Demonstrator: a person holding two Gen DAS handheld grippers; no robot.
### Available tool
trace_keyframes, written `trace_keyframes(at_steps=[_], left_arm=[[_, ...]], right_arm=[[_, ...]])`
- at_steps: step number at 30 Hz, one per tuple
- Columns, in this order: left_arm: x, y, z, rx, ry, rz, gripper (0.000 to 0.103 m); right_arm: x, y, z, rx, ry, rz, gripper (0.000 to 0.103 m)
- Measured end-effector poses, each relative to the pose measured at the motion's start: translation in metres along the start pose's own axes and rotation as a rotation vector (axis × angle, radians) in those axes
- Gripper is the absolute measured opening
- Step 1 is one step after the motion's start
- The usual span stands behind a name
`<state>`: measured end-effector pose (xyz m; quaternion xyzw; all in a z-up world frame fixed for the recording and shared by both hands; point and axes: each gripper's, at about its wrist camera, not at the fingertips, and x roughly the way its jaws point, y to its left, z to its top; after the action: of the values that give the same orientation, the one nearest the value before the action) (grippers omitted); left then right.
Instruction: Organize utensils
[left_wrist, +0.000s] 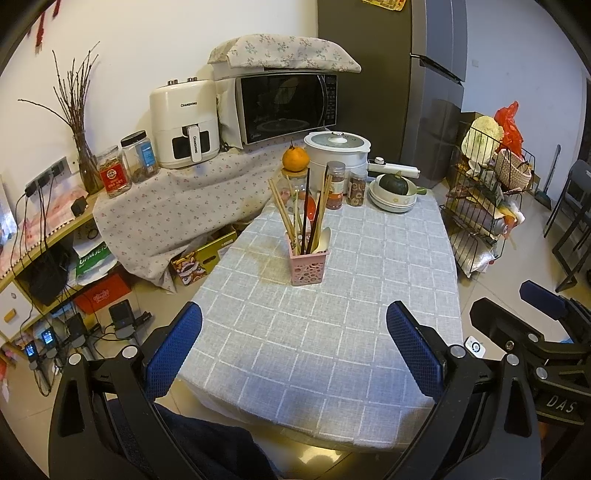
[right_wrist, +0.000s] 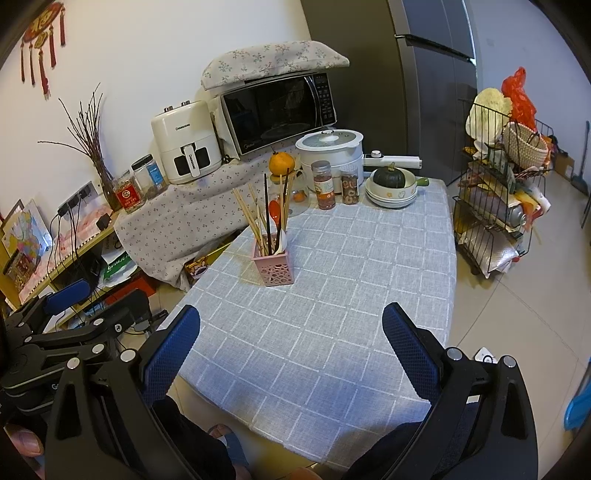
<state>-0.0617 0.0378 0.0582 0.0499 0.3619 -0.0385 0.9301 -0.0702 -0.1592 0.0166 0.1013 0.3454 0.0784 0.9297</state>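
Utensils (left_wrist: 308, 214) stand upright in a pink holder (left_wrist: 309, 265) on the checked tablecloth (left_wrist: 332, 332).
Left gripper (left_wrist: 294, 347) and right gripper (right_wrist: 291, 349) both gape wide, holding nothing; the holder sits well ahead of the fingertips, roughly between them.

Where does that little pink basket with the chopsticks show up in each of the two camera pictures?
Left wrist view: the pink basket stands just above the picture's centre, on the grey checked tablecloth, beyond the open left gripper.
Right wrist view: the pink basket sits slightly left of centre, beyond the open right gripper.
Shared landmark: the orange on a jar behind it.
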Motion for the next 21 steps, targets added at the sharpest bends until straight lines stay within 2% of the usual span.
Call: trace_keyframes(at_steps=[21], left_arm=[[0.0005, -0.0015, 0.0022, 0.005, -0.008, 0.008, 0.096]], right_arm=[[0.0013, -0.0012, 0.0011, 0.004, 0.000, 0.000, 0.096]])
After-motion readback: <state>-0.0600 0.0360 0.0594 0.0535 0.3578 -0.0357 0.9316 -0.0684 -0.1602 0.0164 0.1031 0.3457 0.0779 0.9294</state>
